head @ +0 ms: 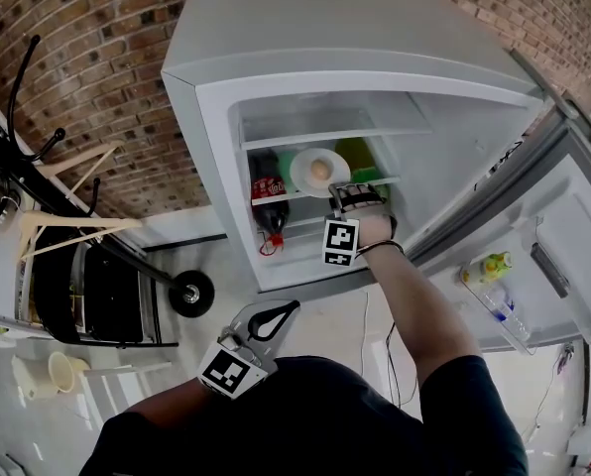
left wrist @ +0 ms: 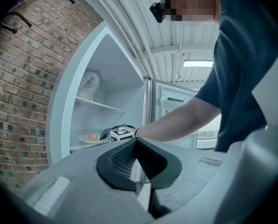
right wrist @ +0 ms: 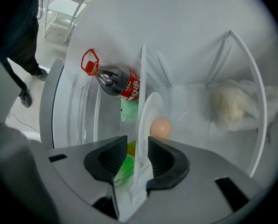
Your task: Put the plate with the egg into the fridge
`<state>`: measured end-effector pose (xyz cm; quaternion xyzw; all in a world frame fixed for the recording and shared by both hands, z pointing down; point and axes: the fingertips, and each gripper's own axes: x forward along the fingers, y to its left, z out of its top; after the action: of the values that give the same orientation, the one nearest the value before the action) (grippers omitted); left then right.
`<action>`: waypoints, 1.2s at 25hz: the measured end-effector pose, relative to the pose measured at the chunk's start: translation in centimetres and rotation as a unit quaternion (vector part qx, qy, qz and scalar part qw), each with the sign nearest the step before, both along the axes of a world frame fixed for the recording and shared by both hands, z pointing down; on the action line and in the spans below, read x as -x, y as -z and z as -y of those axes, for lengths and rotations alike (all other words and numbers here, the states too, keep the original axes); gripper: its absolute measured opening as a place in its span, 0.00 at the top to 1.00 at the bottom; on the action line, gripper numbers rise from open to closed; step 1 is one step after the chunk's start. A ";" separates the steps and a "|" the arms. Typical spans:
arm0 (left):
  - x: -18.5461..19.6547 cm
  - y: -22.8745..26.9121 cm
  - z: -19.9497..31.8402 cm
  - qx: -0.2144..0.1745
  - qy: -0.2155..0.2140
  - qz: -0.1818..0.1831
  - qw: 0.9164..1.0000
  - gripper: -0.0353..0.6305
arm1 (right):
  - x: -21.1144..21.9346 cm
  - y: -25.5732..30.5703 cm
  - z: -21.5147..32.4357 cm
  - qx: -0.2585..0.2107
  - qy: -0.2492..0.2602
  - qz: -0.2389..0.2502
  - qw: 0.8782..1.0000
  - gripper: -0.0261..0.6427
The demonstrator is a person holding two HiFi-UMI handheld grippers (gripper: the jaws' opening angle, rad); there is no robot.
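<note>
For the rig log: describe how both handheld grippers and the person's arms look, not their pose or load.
The left gripper and the right gripper have matt grey bodies and black wedge-shaped fingers, ribbed inside. Each carries a white cube with black square markers. The person wears a dark navy short-sleeved top and a thin dark wristband on the right arm.

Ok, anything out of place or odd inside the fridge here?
Only the cola bottle: it seems to lie on its side, red cap pointing out of the fridge. The plate sits flat with the egg on it; nothing spilled.
</note>
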<state>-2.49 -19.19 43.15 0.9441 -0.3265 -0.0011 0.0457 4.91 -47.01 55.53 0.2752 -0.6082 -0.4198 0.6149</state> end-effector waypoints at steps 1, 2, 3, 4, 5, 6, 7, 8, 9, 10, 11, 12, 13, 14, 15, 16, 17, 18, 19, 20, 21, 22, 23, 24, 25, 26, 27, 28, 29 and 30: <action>0.0 0.0 -0.1 0.000 -0.001 0.000 1.000 0.95 | -0.1 0.2 -0.3 -0.006 -0.002 0.008 1.000 0.76; 0.0 0.0 -0.2 0.000 -0.003 0.001 1.000 0.95 | -0.2 0.5 -0.6 -0.010 -0.004 0.017 1.000 0.76; 0.0 0.0 -0.3 0.000 -0.005 0.002 1.000 0.95 | -0.2 0.8 -1.1 -0.012 -0.006 0.028 1.000 0.76; -0.1 0.0 -0.3 0.001 -0.007 0.003 1.000 0.95 | -0.2 1.0 -1.6 -0.013 -0.006 0.040 0.999 0.76; -0.1 0.0 -0.4 0.000 -0.009 0.002 1.000 0.95 | -0.1 1.3 -2.2 -0.013 -0.006 0.050 0.999 0.76; -0.2 0.0 -0.4 0.000 -0.011 0.002 1.000 0.95 | 0.1 1.6 -2.8 -0.014 -0.005 0.059 0.998 0.76; -0.3 0.1 -0.5 -0.001 -0.013 0.002 1.000 0.95 | 0.1 1.9 -3.4 -0.016 -0.005 0.067 0.998 0.76; -0.4 0.1 -0.5 -0.002 -0.016 0.002 1.000 0.95 | 0.2 2.2 -4.0 -0.018 -0.006 0.075 0.997 0.76; -0.6 0.1 -0.6 -0.003 -0.019 0.002 1.000 0.95 | 0.2 2.5 -4.7 -0.019 -0.007 0.084 0.996 0.76; -0.8 0.1 -0.7 -0.003 -0.022 0.003 1.000 0.95 | 0.2 2.7 -5.5 -0.019 -0.009 0.095 0.995 0.76; -1.0 0.1 -0.8 -0.003 -0.025 0.004 1.000 0.95 | 0.2 3.1 -6.4 -0.018 -0.011 0.107 0.994 0.76; -1.2 0.1 -1.0 -0.003 -0.029 0.005 1.000 0.95 | 0.3 3.5 -7.3 -0.017 -0.012 0.120 0.993 0.76; -1.4 0.1 -1.1 -0.003 -0.032 0.006 0.999 0.95 | 0.3 3.9 -8.3 -0.016 -0.012 0.131 0.991 0.76; -1.6 0.0 -1.2 -0.002 -0.035 0.007 0.999 0.95 | 0.4 4.4 -9.2 -0.014 -0.013 0.141 0.990 0.76; -1.8 0.0 -1.3 -0.001 -0.038 0.007 0.999 0.95 | 0.4 4.7 -10.1 -0.011 -0.013 0.150 0.988 0.76; -2.0 0.0 -1.3 -0.001 -0.040 0.006 0.999 0.95 | 0.4 5.1 -11.1 -0.007 -0.013 0.160 0.987 0.76; -2.2 0.0 -1.4 0.000 -0.042 0.004 0.999 0.95 | 0.5 5.4 -12.1 -0.001 -0.014 0.172 0.985 0.76; -2.3 0.1 -1.5 0.000 -0.044 0.003 0.999 0.95 | 0.5 5.7 -13.1 0.008 -0.017 0.186 0.982 0.76; -2.5 0.1 -1.5 0.001 -0.046 0.002 0.999 0.95 | 0.5 6.0 -14.1 0.018 -0.020 0.204 0.979 0.78; -2.6 0.1 -1.6 0.002 -0.049 0.002 0.999 0.95 | 0.4 6.2 -15.1 0.031 -0.025 0.225 0.974 0.80; -2.8 0.1 -1.7 0.003 -0.051 0.002 0.999 0.95 | 0.3 6.4 -16.0 0.044 -0.031 0.249 0.967 0.82; -3.0 0.0 -1.8 0.005 -0.053 0.002 0.999 0.95 | 0.2 6.6 -17.0 0.058 -0.039 0.275 0.959 0.83; -3.2 0.0 -1.8 0.005 -0.056 0.003 0.998 0.95 | 0.1 6.8 -17.9 0.073 -0.047 0.304 0.949 0.84; -3.4 0.0 -1.8 0.005 -0.059 0.003 0.998 0.95 | 0.0 6.9 -18.8 0.088 -0.055 0.334 0.937 0.86; -3.6 0.0 -1.9 0.004 -0.062 0.003 0.998 0.95 | 0.0 6.9 -19.6 0.103 -0.063 0.364 0.924 0.88; -3.8 0.0 -1.9 0.003 -0.065 0.004 0.998 0.95 | 0.0 7.0 -20.5 0.118 -0.070 0.393 0.909 0.89; -4.0 0.0 -1.9 0.003 -0.066 0.004 0.998 0.95 | 0.0 7.2 -21.2 0.131 -0.075 0.422 0.894 0.90; -4.1 0.1 -2.0 0.002 -0.068 0.004 0.998 0.95 | 0.1 7.4 -21.9 0.144 -0.080 0.452 0.877 0.91; -4.2 0.1 -2.0 0.000 -0.069 0.004 0.998 0.95 | 0.2 7.7 -22.6 0.157 -0.085 0.482 0.858 0.92; -4.4 0.1 -2.0 -0.001 -0.071 0.005 0.997 0.95 | 0.3 8.0 -23.2 0.169 -0.088 0.512 0.838 0.92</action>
<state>1.89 -17.18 43.02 0.9649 -0.2590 0.0063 0.0427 4.59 -23.81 47.49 0.3952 -0.8707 -0.0538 0.2878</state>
